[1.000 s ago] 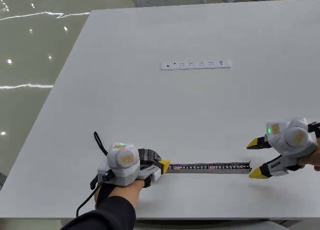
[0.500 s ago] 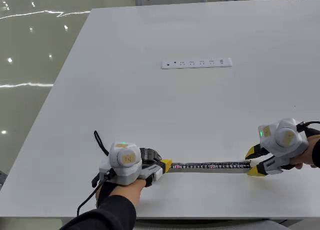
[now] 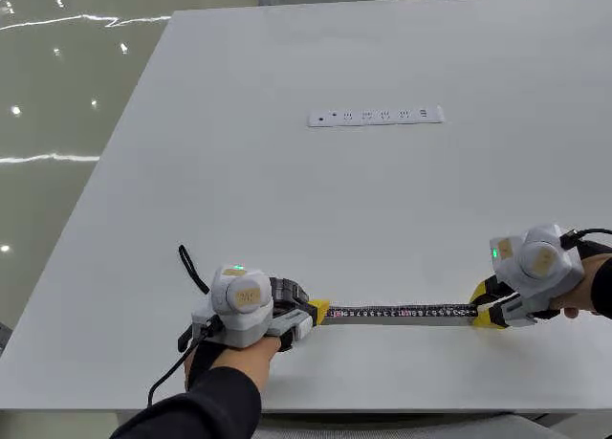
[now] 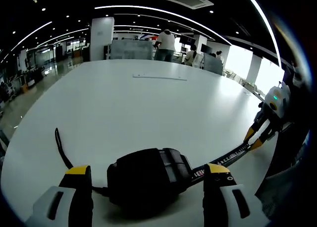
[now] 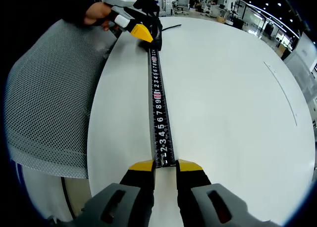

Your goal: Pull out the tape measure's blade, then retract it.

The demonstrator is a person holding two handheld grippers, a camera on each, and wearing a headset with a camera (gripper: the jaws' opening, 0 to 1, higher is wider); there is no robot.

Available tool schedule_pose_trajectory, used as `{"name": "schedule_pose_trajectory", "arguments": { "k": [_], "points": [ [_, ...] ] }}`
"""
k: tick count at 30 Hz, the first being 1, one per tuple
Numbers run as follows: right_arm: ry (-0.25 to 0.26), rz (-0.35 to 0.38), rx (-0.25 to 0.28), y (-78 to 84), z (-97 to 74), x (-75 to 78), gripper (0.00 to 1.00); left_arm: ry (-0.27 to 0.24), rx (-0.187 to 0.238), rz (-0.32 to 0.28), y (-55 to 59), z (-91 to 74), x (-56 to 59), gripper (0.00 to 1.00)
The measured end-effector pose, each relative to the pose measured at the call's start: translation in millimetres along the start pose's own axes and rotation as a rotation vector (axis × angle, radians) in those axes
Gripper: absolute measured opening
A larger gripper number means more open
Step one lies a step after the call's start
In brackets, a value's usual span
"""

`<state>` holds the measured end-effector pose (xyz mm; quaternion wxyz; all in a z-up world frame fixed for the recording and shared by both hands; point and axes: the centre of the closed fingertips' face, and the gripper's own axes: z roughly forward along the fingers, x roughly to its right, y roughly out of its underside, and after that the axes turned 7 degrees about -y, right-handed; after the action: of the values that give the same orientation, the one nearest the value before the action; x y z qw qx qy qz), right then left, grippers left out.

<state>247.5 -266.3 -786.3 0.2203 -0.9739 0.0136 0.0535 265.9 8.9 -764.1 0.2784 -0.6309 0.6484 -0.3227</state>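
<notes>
The right gripper has its 2 jaws almost together, pinching the end of the blade. The blade lies flat on the white table and runs straight to the black tape measure case. The left gripper has the case between its 2 jaws and seems to clamp it, though contact is unclear. A power strip lies well apart

My left hand-held gripper sits low and points to my right, its jaws clamped on either side of the tape measure. My left hand grips it from behind, in a dark sleeve. My right hand-held gripper points toward the left one, jaws pinched on the blade tip.
</notes>
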Motion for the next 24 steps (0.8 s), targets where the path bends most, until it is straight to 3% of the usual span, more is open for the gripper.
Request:
{"name": "schedule_pose_trajectory", "arguments": {
  "k": [4,11,14,15,19,23,24],
  "points": [
    [0.006,-0.023,-0.054,1.7,1.6,1.8,0.12,0.008,-0.017,-0.015,1.8,-0.3,2.9,0.85],
    [0.004,-0.012,-0.066,5.1,2.6,4.9,0.12,0.013,-0.014,-0.02,-0.3,-0.8,5.9,0.79],
    [0.003,0.038,-0.072,5.5,2.2,5.8,0.12,0.024,-0.025,-0.017,1.1,-1.5,12.4,0.78],
    [0.001,0.043,-0.09,5.6,4.0,6.4,0.12,0.012,-0.033,-0.049,-0.6,-3.0,9.6,0.76],
    [0.006,0.075,-0.075,6.1,4.2,7.5,0.12,0.003,-0.041,-0.081,-0.4,-3.3,5.3,0.71],
    [0.011,0.1,-0.045,6.2,3.8,8.2,0.11,-0.008,-0.048,-0.075,0.8,-3.1,2.6,0.66],
    [0.013,0.108,-0.042,6.0,3.9,8.5,0.11,-0.013,-0.051,-0.081,0.7,-2.2,-2.5,0.63]
  ]
}}
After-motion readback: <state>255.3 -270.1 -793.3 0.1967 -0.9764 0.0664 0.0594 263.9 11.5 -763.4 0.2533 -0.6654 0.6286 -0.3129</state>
